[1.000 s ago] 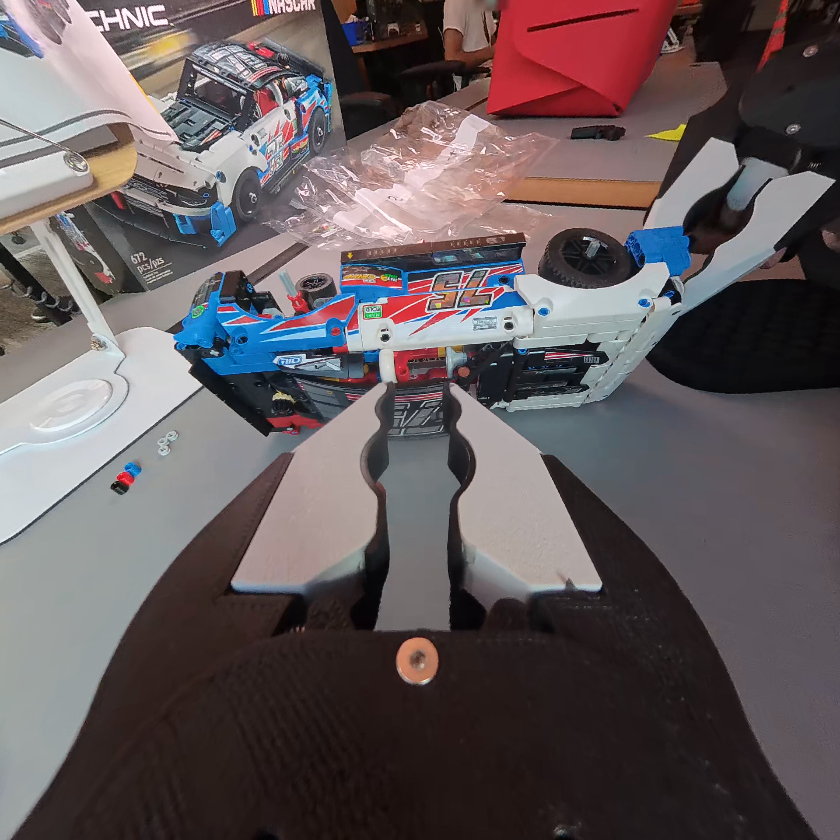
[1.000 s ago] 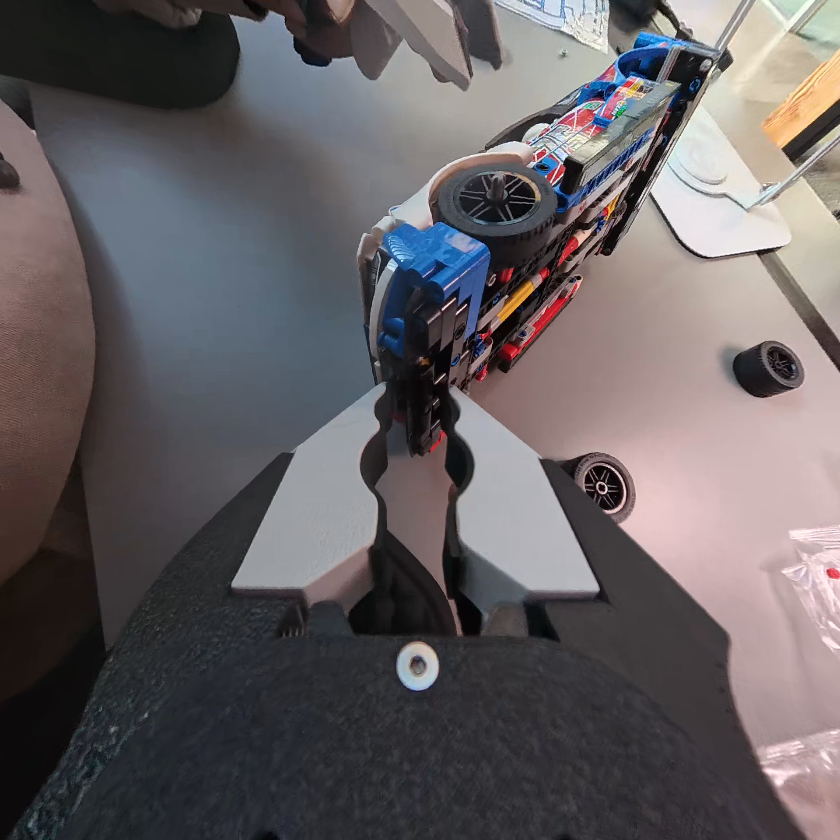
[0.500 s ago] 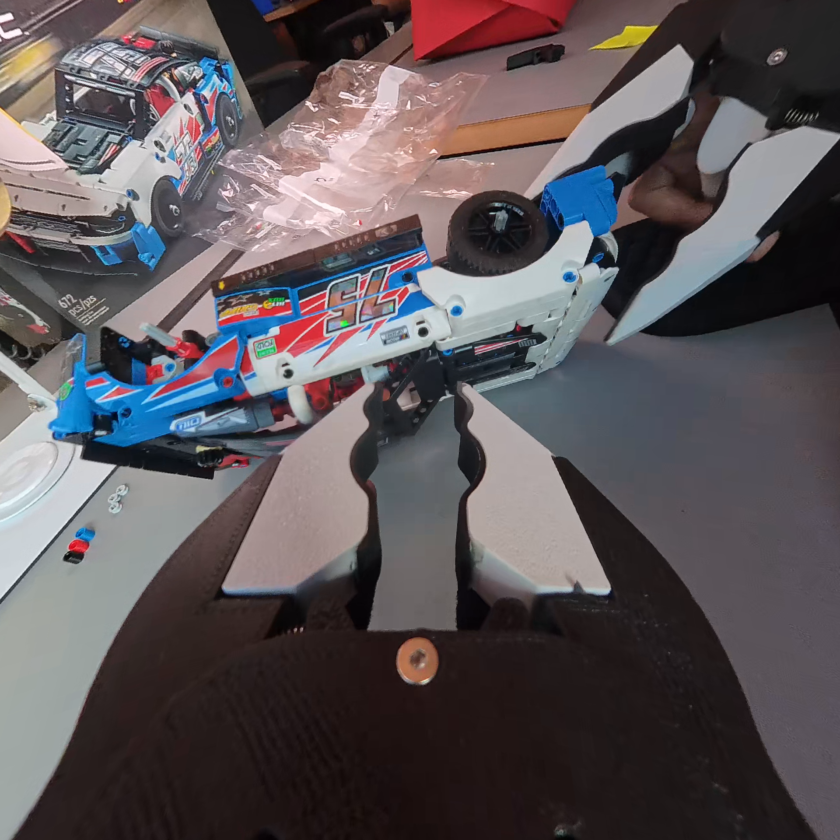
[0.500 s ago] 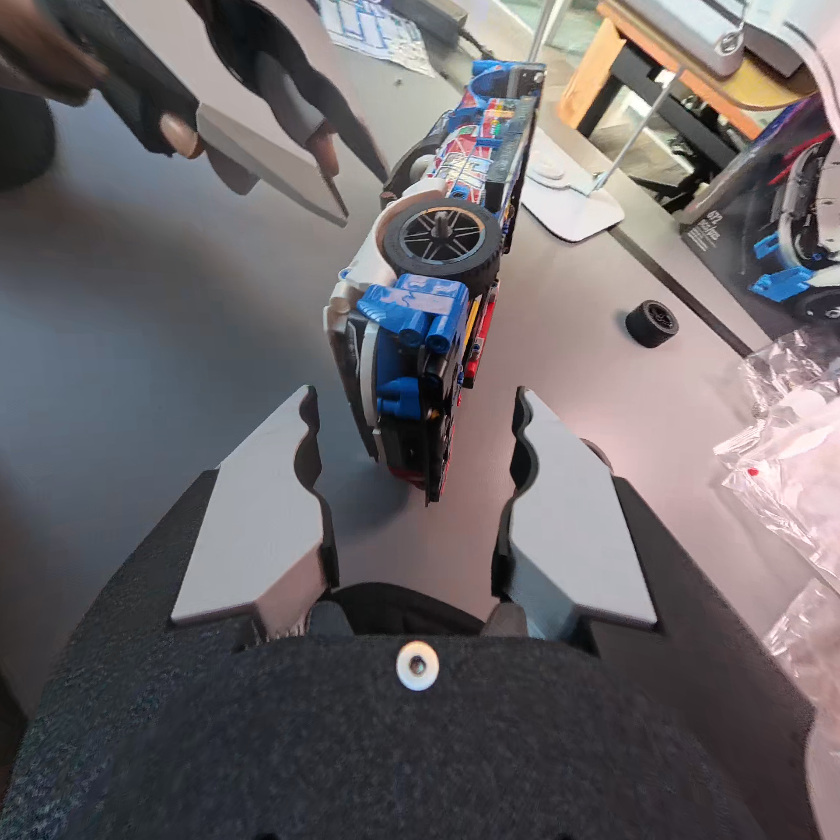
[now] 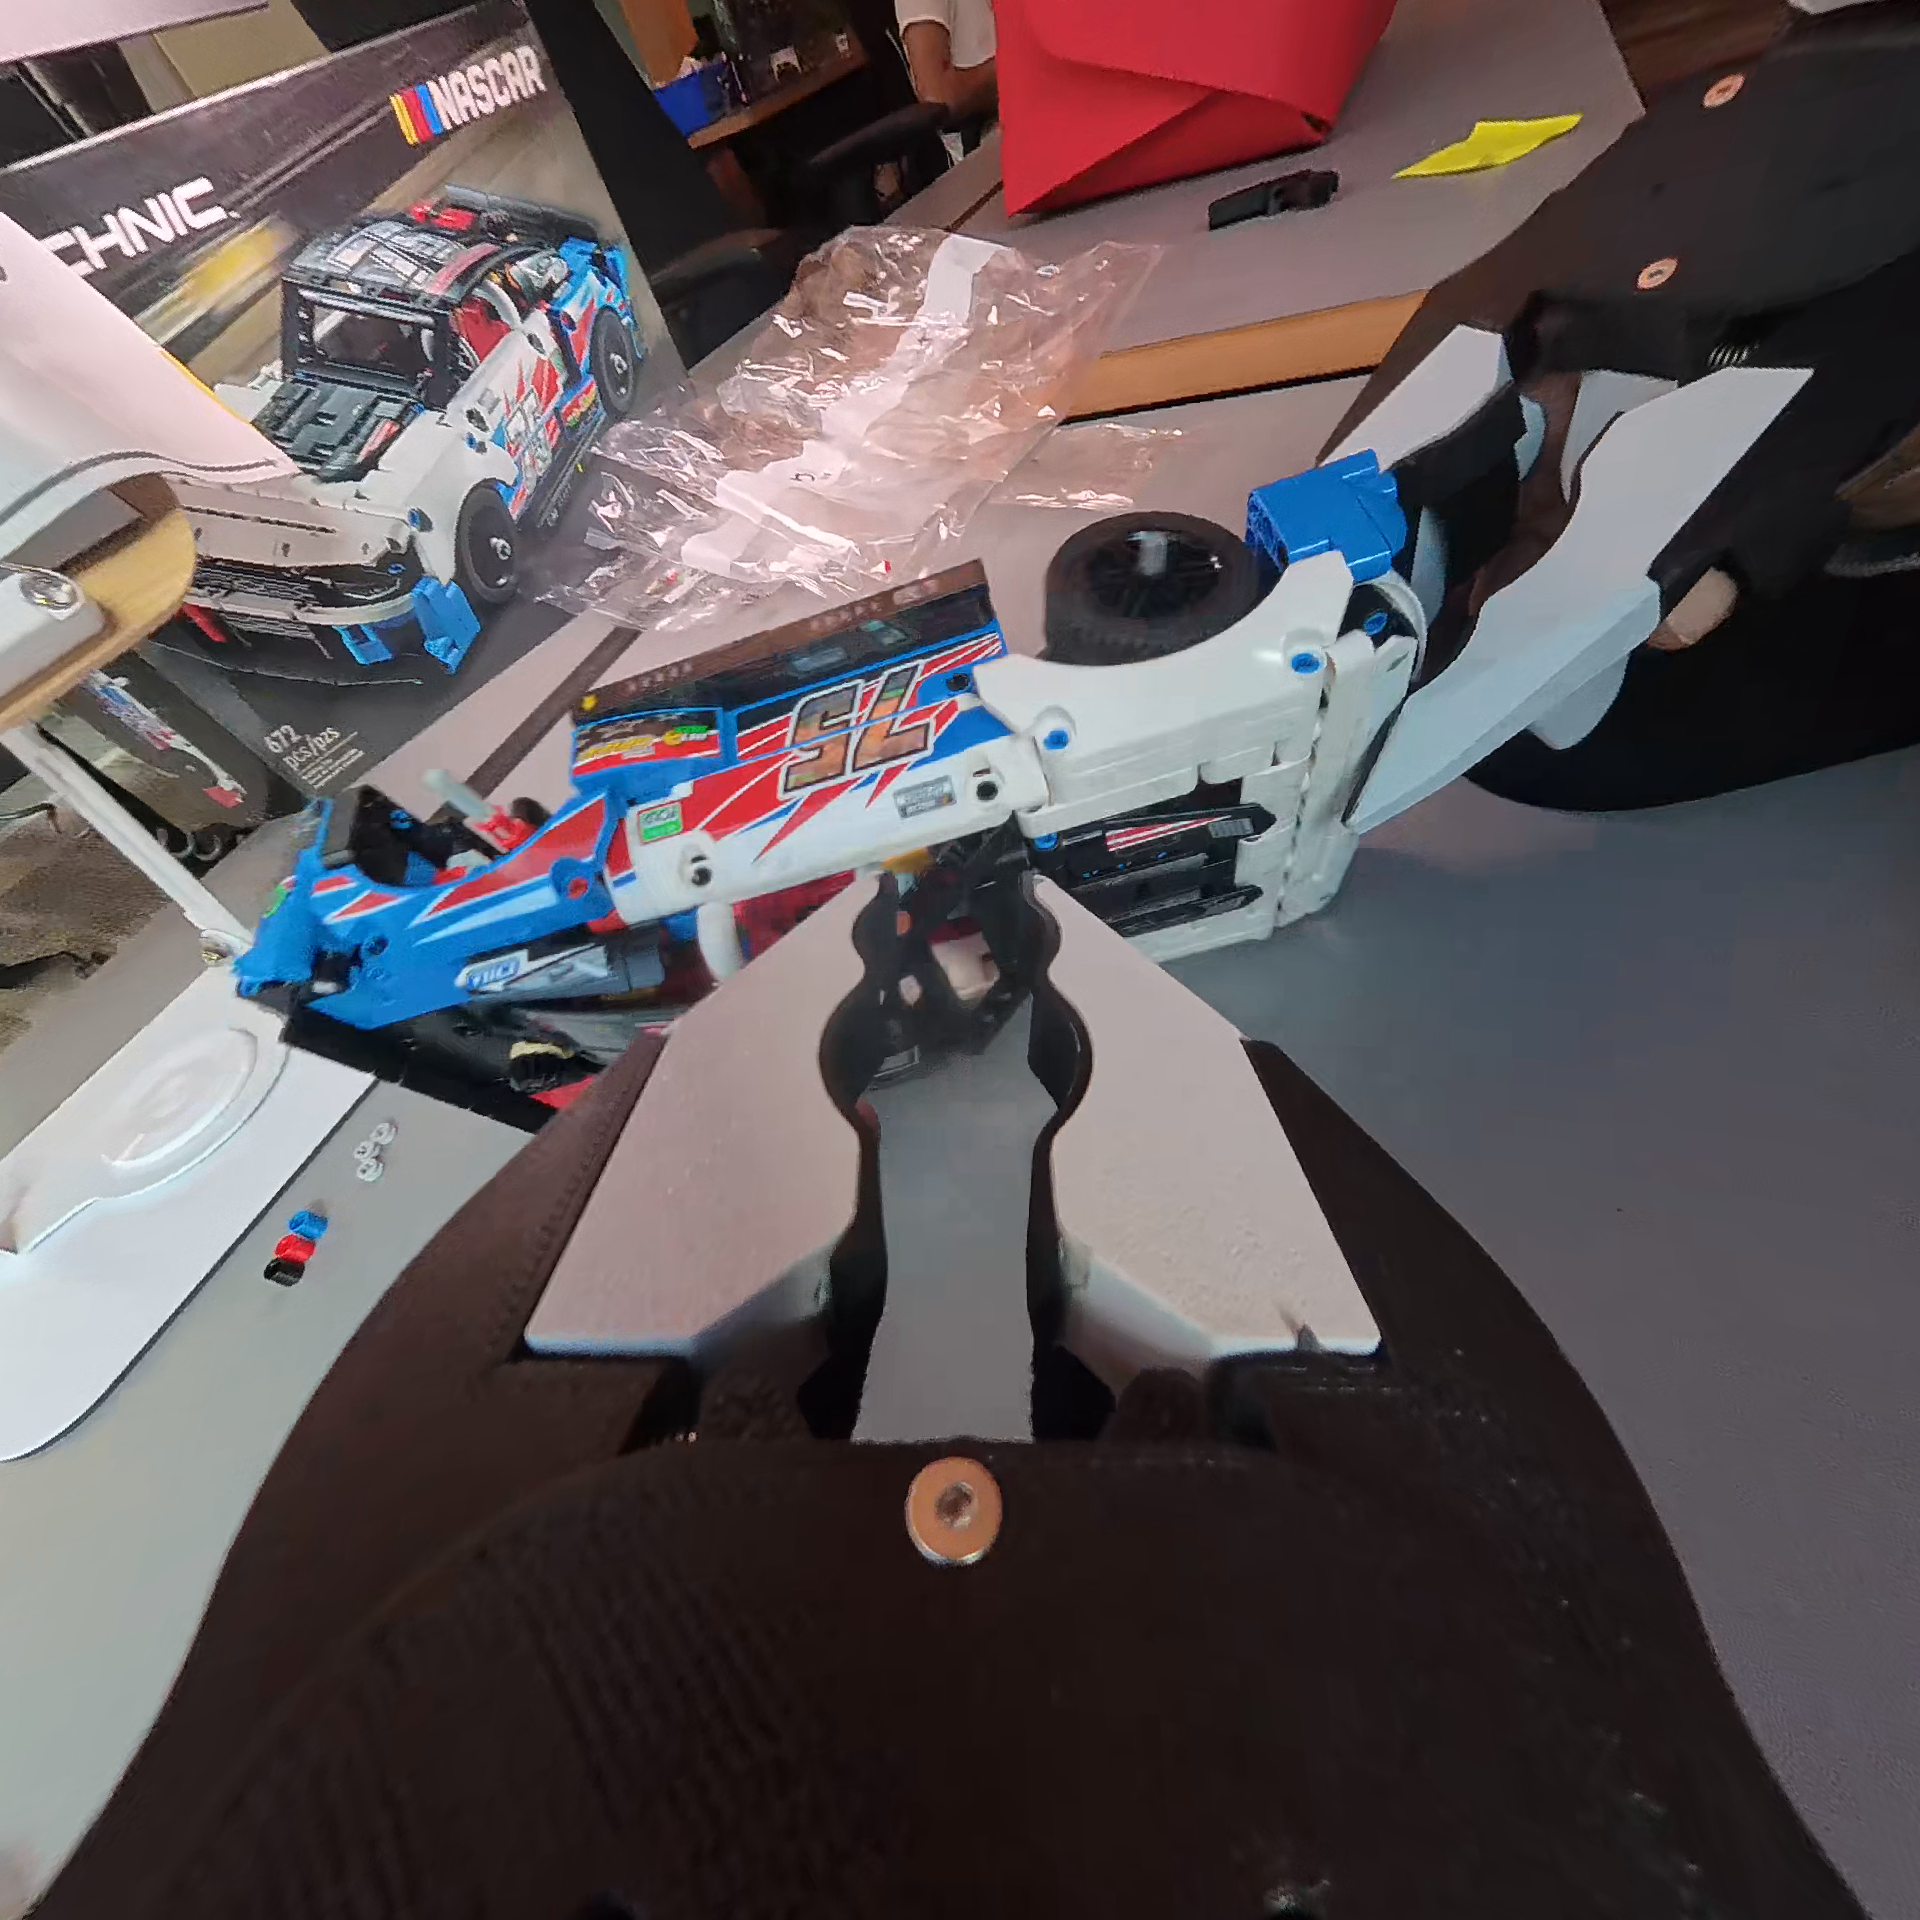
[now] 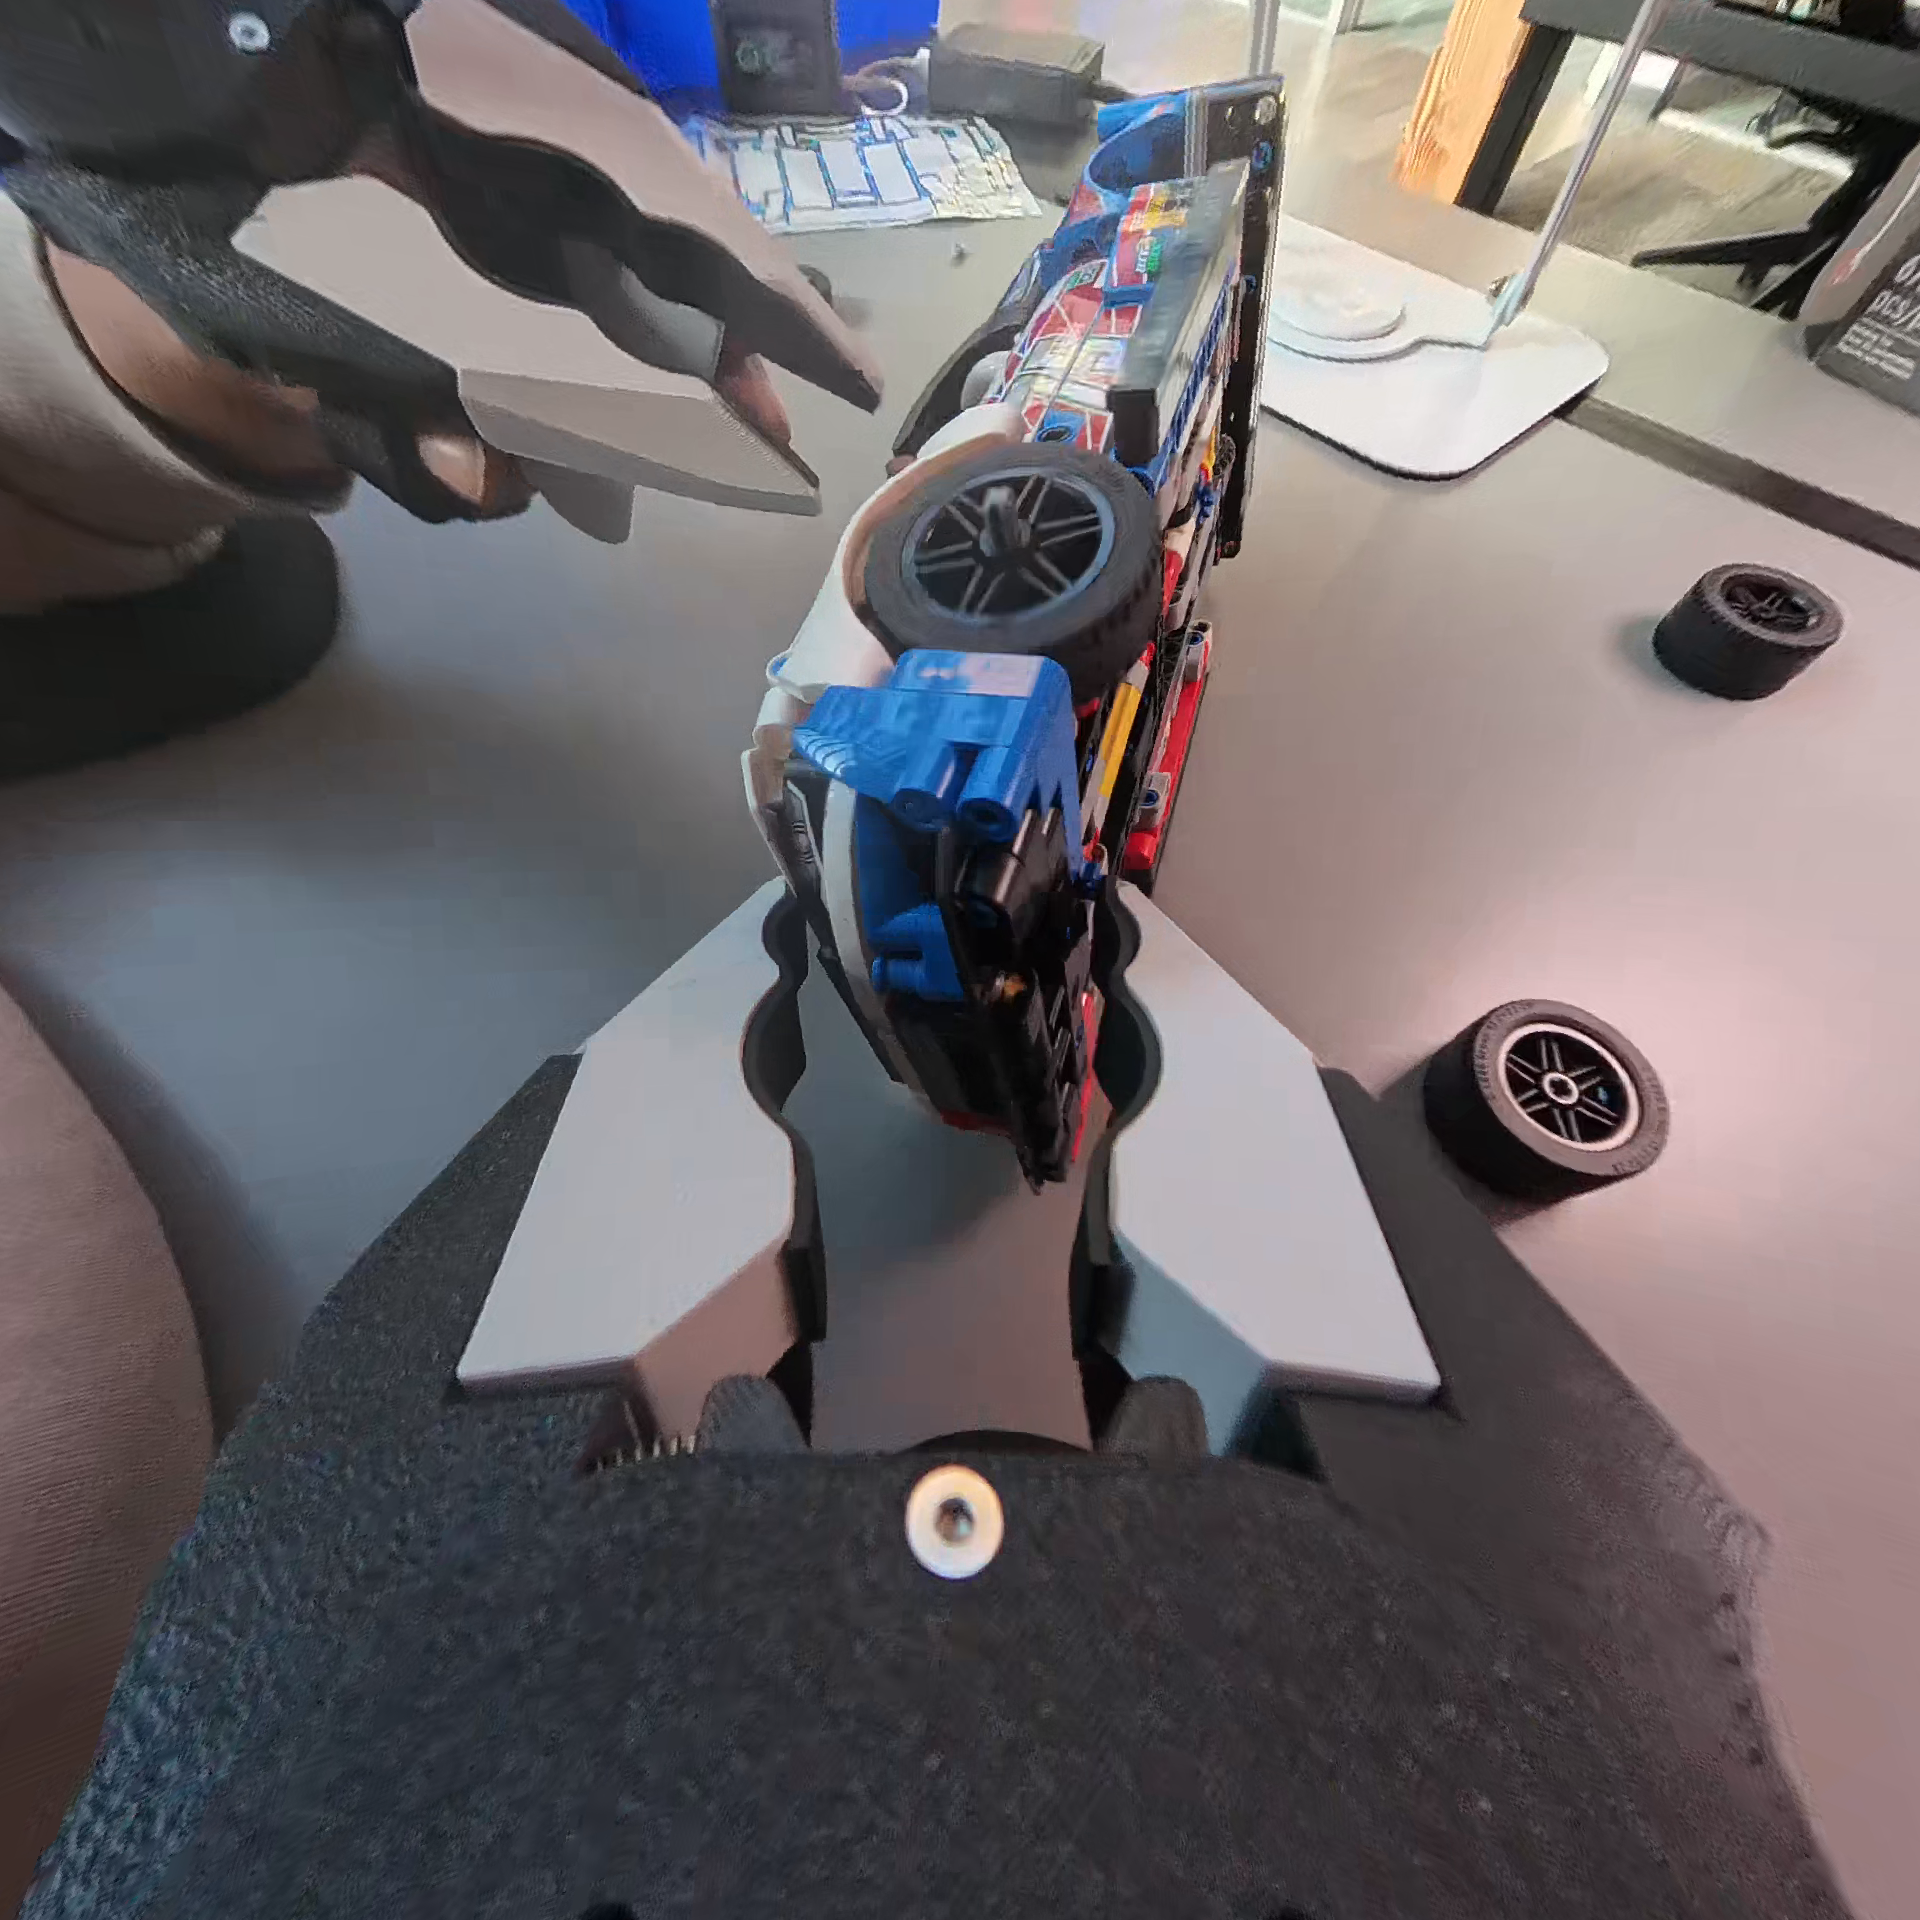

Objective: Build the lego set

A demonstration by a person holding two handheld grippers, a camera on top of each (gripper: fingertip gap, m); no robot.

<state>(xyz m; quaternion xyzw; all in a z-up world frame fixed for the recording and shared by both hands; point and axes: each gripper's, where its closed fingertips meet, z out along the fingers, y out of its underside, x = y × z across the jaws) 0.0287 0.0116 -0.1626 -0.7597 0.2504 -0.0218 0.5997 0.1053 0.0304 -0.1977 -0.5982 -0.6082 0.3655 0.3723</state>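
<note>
The blue, white and red lego car (image 5: 831,748) lies on its side on the grey table, one black wheel (image 5: 1143,592) mounted and facing up. My left gripper (image 5: 951,894) is shut on a black frame part at the car's middle. In the right wrist view the car (image 6: 935,748) points its blue front end at me. My right gripper (image 6: 945,914) is closed around that front end, a finger on each side. The left gripper's fingers (image 6: 623,426) show at the upper left by the car. The right gripper's fingers (image 5: 1558,623) show at the car's right end.
Two loose black wheels (image 6: 1543,1096) (image 6: 1745,629) lie right of the car. The set's box (image 5: 416,364), empty plastic bags (image 5: 883,395), small loose parts (image 5: 296,1242) and a white stand base (image 5: 125,1195) are at the left and back. An instruction sheet (image 6: 862,171) lies far behind. The grippers' ends are close to 9 centimeters from one another.
My right gripper let go of the car's front end, opened wide, then closed around it again. My left gripper kept its hold while the car tilted and shifted a little.
</note>
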